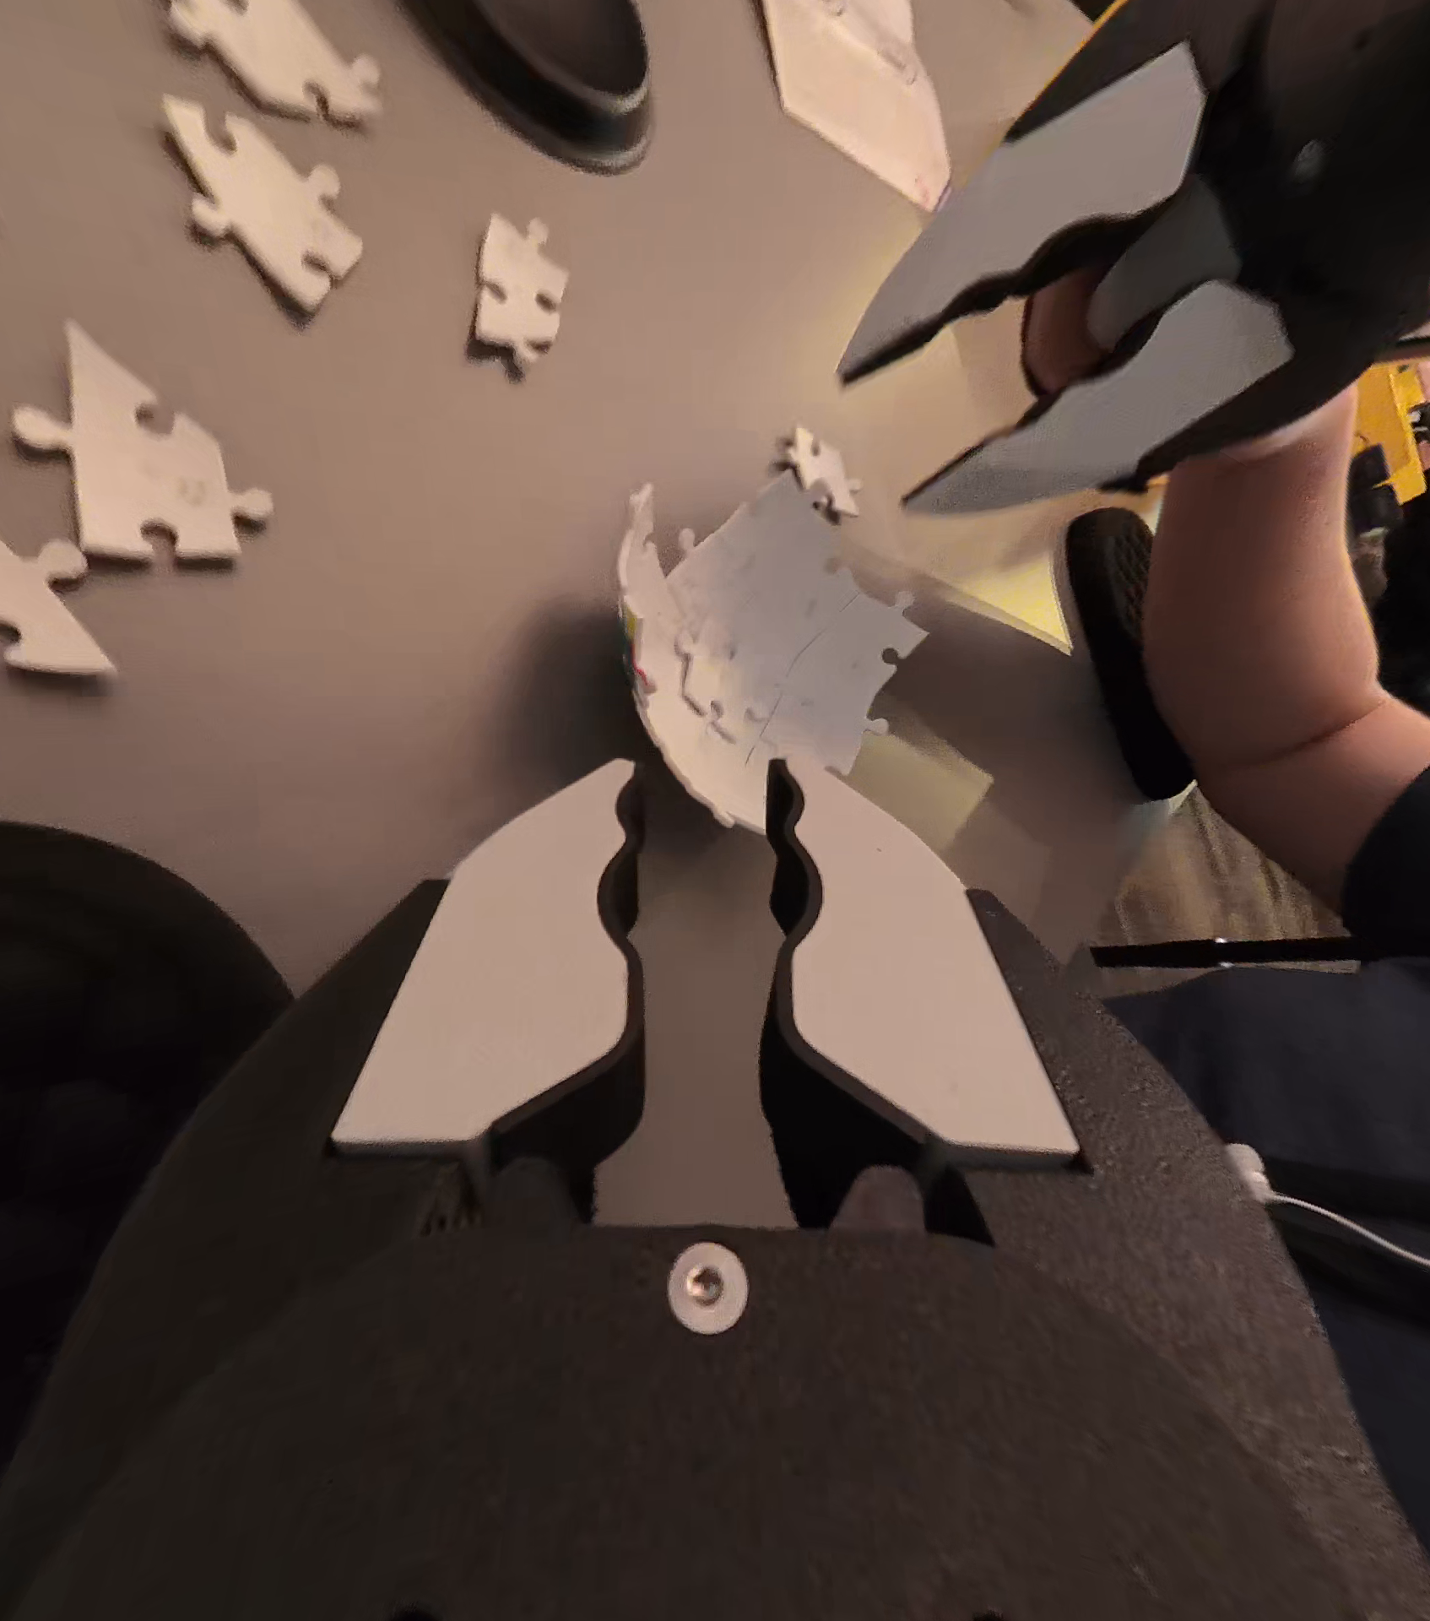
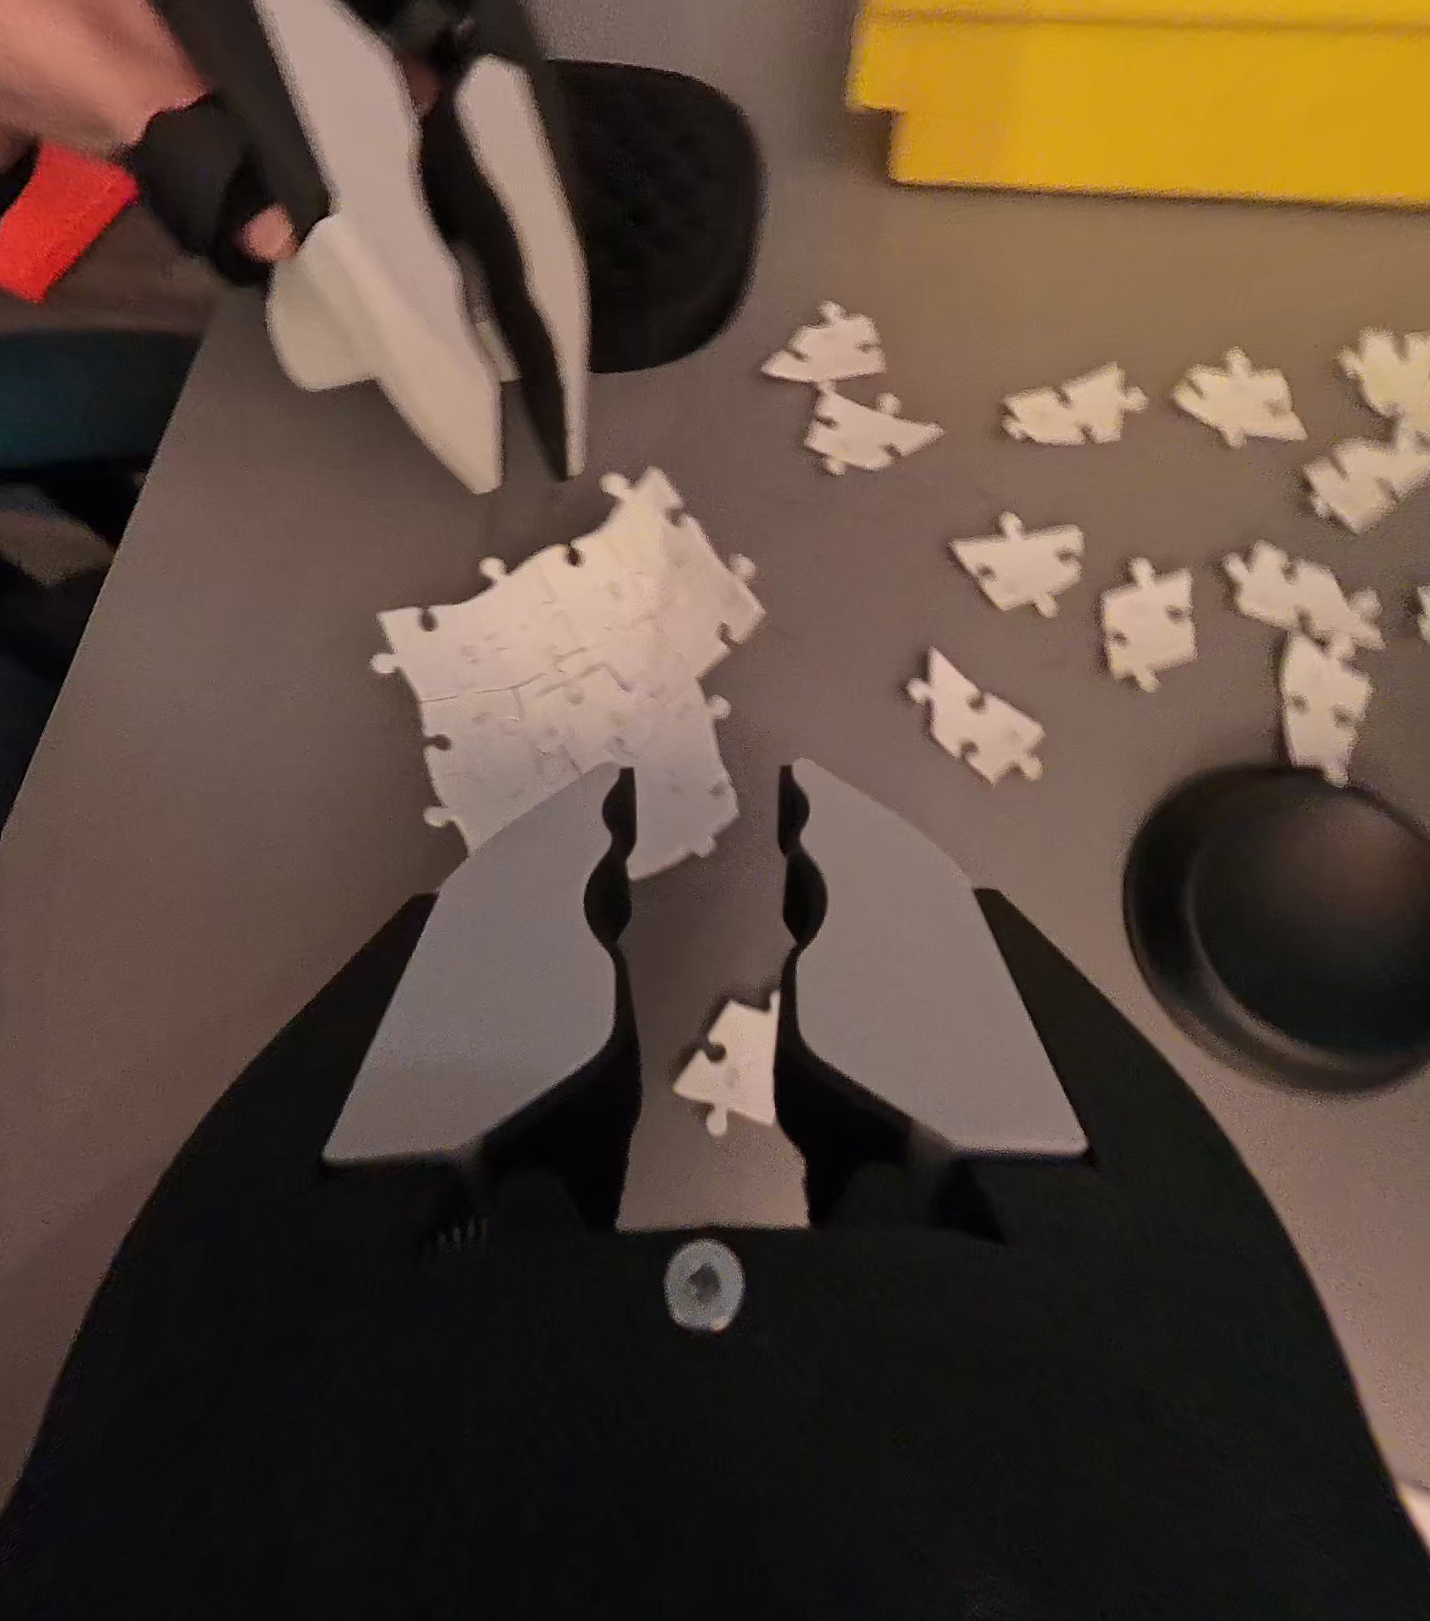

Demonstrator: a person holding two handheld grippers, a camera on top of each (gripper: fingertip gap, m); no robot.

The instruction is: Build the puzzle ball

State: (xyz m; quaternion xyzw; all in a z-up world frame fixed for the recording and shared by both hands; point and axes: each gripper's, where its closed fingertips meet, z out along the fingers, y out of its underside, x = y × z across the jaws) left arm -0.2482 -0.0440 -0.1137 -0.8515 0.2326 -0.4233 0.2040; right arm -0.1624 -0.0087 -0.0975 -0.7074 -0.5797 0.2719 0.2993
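Both grippers released: left gripper (image 1: 701,776) and right gripper (image 2: 707,776) hover near the joined puzzle section (image 2: 580,667) on grey table (image 2: 212,789).

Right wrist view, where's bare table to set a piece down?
Bare grey table lies left of the assembled section, toward the table edge. The right side is crowded with loose pieces and a black dish.

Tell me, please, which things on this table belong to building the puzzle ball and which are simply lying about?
Job:
assembled curved section
loose white pieces
single piece beneath the right gripper
left gripper

Lying about:
yellow box
round black dish
black mesh object
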